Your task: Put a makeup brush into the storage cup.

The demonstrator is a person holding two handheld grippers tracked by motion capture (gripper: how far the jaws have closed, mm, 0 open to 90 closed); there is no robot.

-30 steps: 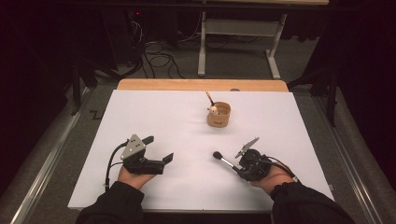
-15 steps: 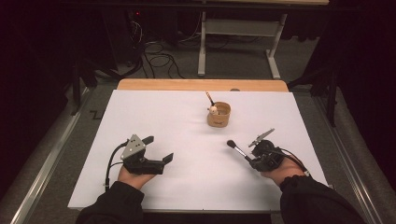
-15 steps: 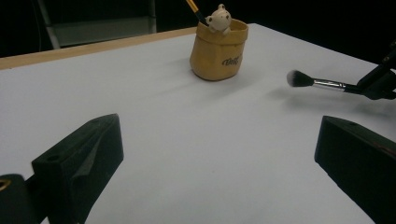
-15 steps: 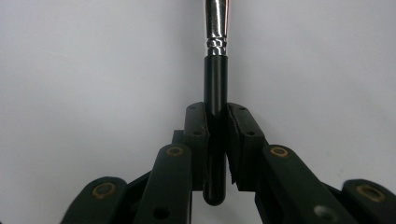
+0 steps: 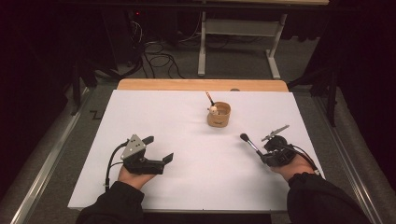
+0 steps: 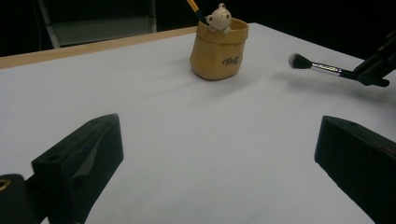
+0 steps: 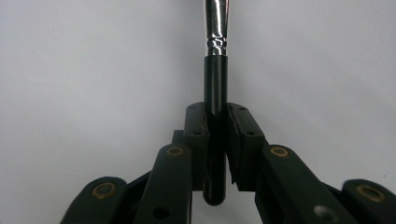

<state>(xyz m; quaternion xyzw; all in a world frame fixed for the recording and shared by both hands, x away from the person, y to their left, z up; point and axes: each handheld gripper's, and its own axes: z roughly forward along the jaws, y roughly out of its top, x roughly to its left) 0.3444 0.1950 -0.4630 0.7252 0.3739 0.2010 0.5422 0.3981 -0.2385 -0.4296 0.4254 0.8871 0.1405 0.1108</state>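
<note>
A tan pouch-shaped holder with a small bear figure on its rim stands at the back middle of the white sheet; one orange-handled brush leans in it. My right gripper is shut on the black handle of a makeup brush, whose dark bristle head points left toward the sheet's middle and hangs a little above the surface. At the front left my left gripper rests wide open, nothing between its jaws.
The white sheet covers the table, with a wooden edge at the back. Beyond it are desk legs and cables on the floor. Metal rails run along both sides.
My right gripper has carried the makeup brush to the right and slightly back, away from the sheet's middle. The left gripper has stayed put and open.
</note>
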